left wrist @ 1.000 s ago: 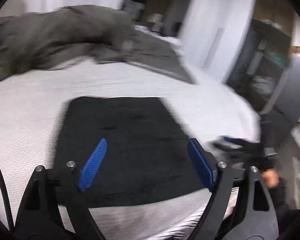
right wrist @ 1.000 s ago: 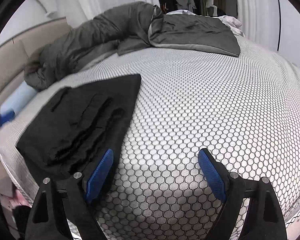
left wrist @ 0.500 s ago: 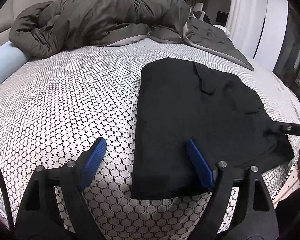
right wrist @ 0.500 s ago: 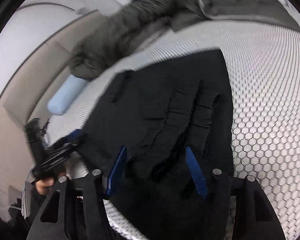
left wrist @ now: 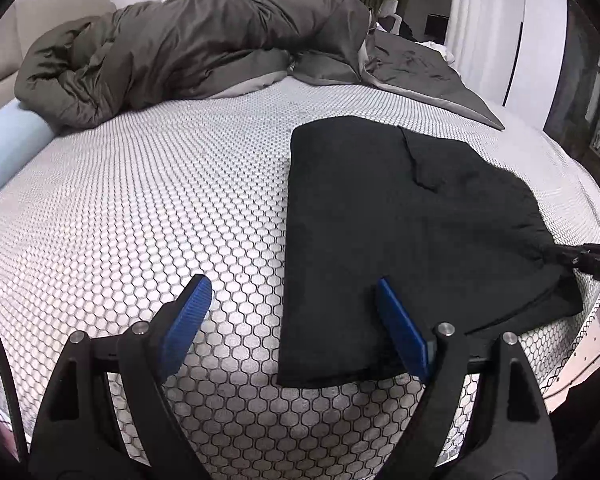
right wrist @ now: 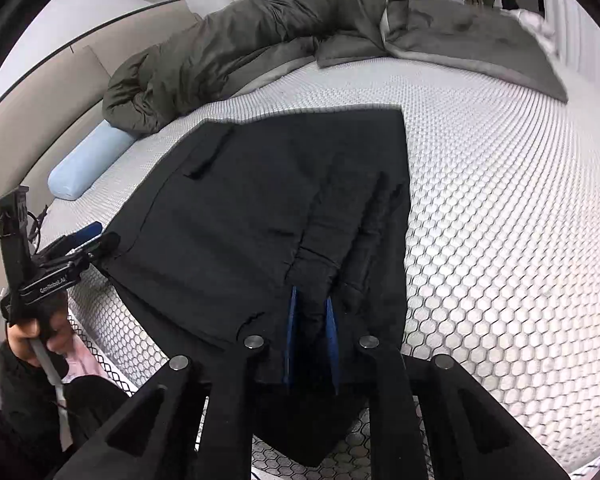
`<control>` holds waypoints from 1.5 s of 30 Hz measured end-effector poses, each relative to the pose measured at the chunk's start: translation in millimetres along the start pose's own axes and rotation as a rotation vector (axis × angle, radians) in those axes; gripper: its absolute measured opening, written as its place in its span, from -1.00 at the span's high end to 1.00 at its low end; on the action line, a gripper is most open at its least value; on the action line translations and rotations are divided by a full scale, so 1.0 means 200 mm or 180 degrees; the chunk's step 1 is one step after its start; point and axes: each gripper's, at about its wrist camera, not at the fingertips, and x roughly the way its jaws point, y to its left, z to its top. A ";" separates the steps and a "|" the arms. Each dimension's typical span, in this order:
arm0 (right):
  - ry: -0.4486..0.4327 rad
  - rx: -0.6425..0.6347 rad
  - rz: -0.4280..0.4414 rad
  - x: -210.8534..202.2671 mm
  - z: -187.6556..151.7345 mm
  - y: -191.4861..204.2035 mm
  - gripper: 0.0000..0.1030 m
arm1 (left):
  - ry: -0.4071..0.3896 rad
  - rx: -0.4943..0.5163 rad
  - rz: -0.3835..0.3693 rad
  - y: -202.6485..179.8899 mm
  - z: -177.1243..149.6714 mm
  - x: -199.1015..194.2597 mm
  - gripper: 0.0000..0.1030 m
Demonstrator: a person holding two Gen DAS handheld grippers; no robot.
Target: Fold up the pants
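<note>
Black pants [left wrist: 400,232] lie partly folded on a white bed with a honeycomb pattern [left wrist: 140,208]. My left gripper [left wrist: 296,312] is open just above the bed; its right finger is over the pants' near left corner. In the right wrist view my right gripper [right wrist: 310,312] is shut on a bunched edge of the pants [right wrist: 260,216], near their waist end. The right gripper also shows at the right edge of the left wrist view [left wrist: 580,258], and the left gripper shows at the left of the right wrist view [right wrist: 84,240].
A grey-green duvet [left wrist: 172,48] is heaped along the far side of the bed. A light blue bolster [right wrist: 88,160] lies at the head, by a beige headboard [right wrist: 40,120]. The bed edge runs close in front of both grippers. Dark furniture [left wrist: 596,80] stands at the right.
My right gripper has swung over the pants' edge and shut on the cloth. My left gripper swung left one second ago and has since held nearly still, open.
</note>
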 end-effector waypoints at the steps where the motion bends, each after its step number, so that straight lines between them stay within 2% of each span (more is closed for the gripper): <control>1: -0.0047 0.0025 0.0068 -0.03 0.01 -0.01 0.52 | -0.0015 -0.0020 -0.0005 0.00 0.00 0.00 -0.60; 2: -0.0139 0.0105 0.0157 -0.08 0.02 -0.04 0.23 | -0.0017 -0.0031 -0.0006 0.01 0.00 0.00 -0.60; 3: -0.0236 0.0198 0.0232 -0.13 0.02 -0.07 0.11 | -0.0008 -0.0046 -0.0018 0.02 -0.01 0.01 -0.60; 5: -0.0321 0.0429 0.0354 -0.17 0.02 -0.15 0.09 | 0.0023 -0.0087 -0.0042 0.02 -0.01 0.02 -0.61; 7: -0.0235 0.0622 0.0484 -0.13 0.03 -0.20 0.09 | 0.0032 -0.0089 -0.0042 0.02 0.00 0.02 -0.61; 11: -0.0082 0.0758 0.0691 -0.04 0.04 -0.24 0.09 | 0.0022 -0.0060 -0.0016 0.00 0.00 0.02 -0.61; 14: 0.0004 0.0764 0.0729 0.04 0.04 -0.23 0.09 | 0.0033 -0.0083 -0.0013 -0.01 0.00 0.02 -0.61; 15: 0.0019 0.0756 0.0733 0.05 0.05 -0.22 0.10 | 0.0043 -0.0087 -0.0004 -0.01 0.00 0.02 -0.61; 16: 0.0015 0.0717 0.0688 0.07 0.06 -0.21 0.43 | 0.0049 -0.0093 0.0000 -0.01 0.00 0.02 -0.61; 18: -0.0112 0.0477 0.0557 0.05 0.09 -0.13 0.70 | 0.0056 -0.0101 0.0012 -0.02 0.01 0.02 -0.61; 23: -0.0463 0.0303 0.0758 -0.22 0.06 -0.02 0.77 | 0.0023 -0.0056 -0.0025 -0.04 0.01 -0.01 -0.61; 25: -0.0446 0.0281 0.0763 -0.27 0.02 -0.01 0.77 | 0.0041 -0.0058 -0.0036 -0.05 0.01 0.00 -0.61; 27: -0.0221 0.0299 0.0565 -0.20 -0.02 -0.04 0.76 | 0.0054 -0.0039 -0.0025 -0.06 0.01 0.01 -0.61; 28: 0.0002 0.0244 0.0340 -0.10 -0.04 -0.05 0.71 | 0.0064 -0.0032 -0.0042 -0.07 0.01 0.01 -0.61; 29: 0.0088 0.0228 0.0225 -0.06 -0.06 -0.07 0.63 | 0.0071 -0.0035 -0.0041 -0.07 0.00 0.01 -0.61; 30: 0.0112 0.0239 0.0242 -0.03 -0.06 -0.07 0.61 | 0.0073 -0.0040 -0.0026 -0.07 0.00 0.01 -0.61; 31: 0.0078 0.0230 0.0306 -0.05 -0.05 -0.07 0.51 | 0.0070 -0.0047 -0.0029 -0.07 0.01 0.01 -0.61; 33: -0.0149 0.0257 0.0362 -0.15 -0.03 -0.09 0.07 | 0.0059 -0.0082 -0.0085 -0.05 0.02 -0.01 -0.61; 34: -0.0318 0.0308 0.0373 -0.20 -0.03 -0.11 -0.30 | 0.0045 -0.0127 -0.0125 -0.04 0.02 -0.01 -0.61; 35: -0.0388 0.0351 0.0370 -0.23 -0.03 -0.14 -0.45 | 0.0047 -0.0189 -0.0151 -0.02 0.03 -0.01 -0.61; 37: -0.0382 0.0493 0.0400 -0.20 -0.02 -0.19 -0.45 | 0.0159 -0.0409 -0.0205 0.03 0.03 0.04 -0.58; 39: -0.0164 0.0698 0.0522 -0.09 -0.02 -0.23 -0.45 | 0.0222 -0.0641 -0.0425 0.06 0.02 0.08 -0.23; 40: -0.0006 0.0764 0.0588 -0.01 -0.01 -0.24 -0.44 | 0.0253 -0.0724 -0.0554 0.07 0.02 0.10 0.07; 41: 0.0091 0.0767 0.0585 0.04 -0.01 -0.24 -0.15 | 0.0269 -0.0763 -0.0652 0.06 0.02 0.11 0.35; 42: 0.0113 0.0714 0.0601 0.07 0.01 -0.23 0.14 | 0.0260 -0.0769 -0.0689 0.05 0.02 0.11 0.37; 43: 0.0113 0.0658 0.0654 0.09 0.04 -0.21 0.38 | 0.0224 -0.0722 -0.0614 0.03 0.02 0.11 0.37; 45: 0.0025 0.0626 0.0608 0.11 0.11 -0.22 0.49 | 0.0212 -0.0624 -0.0526 -0.01 0.06 0.13 0.37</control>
